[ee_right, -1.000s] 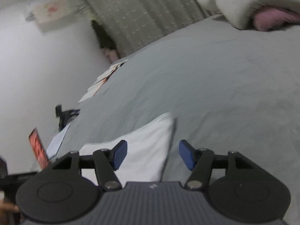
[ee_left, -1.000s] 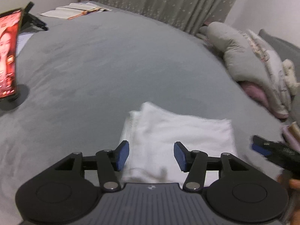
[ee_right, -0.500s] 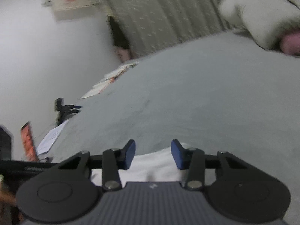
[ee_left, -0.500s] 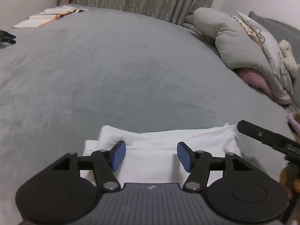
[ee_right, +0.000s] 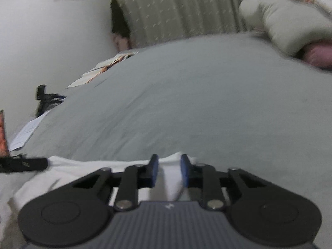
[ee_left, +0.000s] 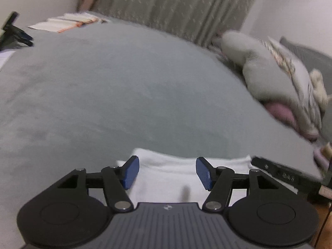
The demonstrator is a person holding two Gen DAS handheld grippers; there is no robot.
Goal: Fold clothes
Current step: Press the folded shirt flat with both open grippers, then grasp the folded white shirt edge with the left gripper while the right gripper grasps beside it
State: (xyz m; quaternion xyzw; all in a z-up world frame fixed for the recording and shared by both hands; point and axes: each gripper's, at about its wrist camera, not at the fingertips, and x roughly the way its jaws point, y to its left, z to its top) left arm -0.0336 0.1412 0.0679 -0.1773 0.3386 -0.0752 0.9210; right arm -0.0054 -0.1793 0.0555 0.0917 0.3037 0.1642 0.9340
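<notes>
White cloth lies folded (edges layered) on grey bedspread.

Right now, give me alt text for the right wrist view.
The right hand-held gripper is closing its blue pads on the far edge of a folded white cloth lying on a grey bed. Pale curtains hang behind.

One folded white garment. Two grippers: left gripper, right gripper. One grey bed. One open book. One curtain. One phone. Pillow pile, count unclear.
</notes>
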